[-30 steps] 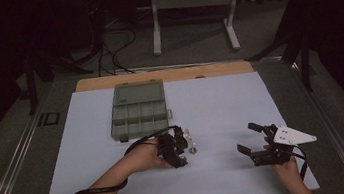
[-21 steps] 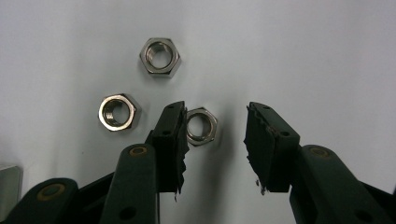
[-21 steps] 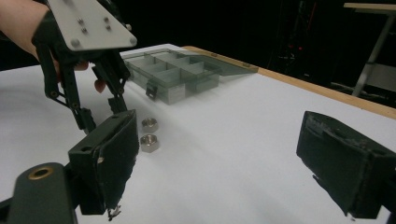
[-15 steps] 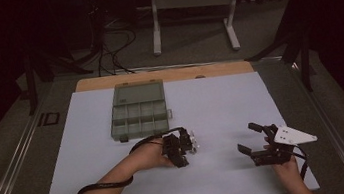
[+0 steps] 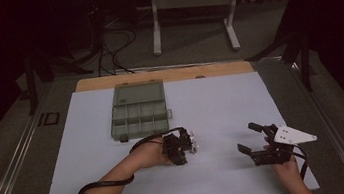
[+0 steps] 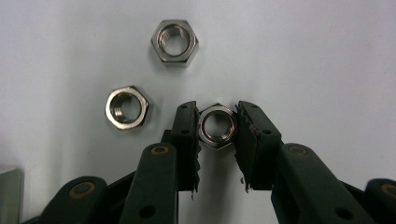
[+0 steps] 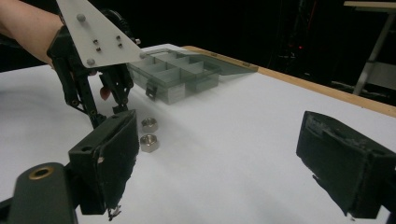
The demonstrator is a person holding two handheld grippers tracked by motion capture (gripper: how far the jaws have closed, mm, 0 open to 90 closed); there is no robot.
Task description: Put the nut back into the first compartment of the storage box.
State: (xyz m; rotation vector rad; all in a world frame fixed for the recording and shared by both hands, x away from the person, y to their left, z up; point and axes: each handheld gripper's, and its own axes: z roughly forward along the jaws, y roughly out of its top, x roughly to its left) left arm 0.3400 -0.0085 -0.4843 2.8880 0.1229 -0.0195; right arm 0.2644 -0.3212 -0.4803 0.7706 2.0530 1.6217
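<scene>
Nut (image 6: 216,126) between left gripper (image 6: 217,128) jaws — two beside.

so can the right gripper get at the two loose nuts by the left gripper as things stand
Probably yes. The right gripper is open, and bare white mat lies between it and the two loose nuts. The left gripper, shut on a third nut, sits close beside them and could crowd the approach.

Your steel hex nut (image 6: 216,126) lay flat on the white table, bore upward, clamped between the jaws. Two matching nuts (image 6: 127,107) lay just beyond it, apart.
</scene>
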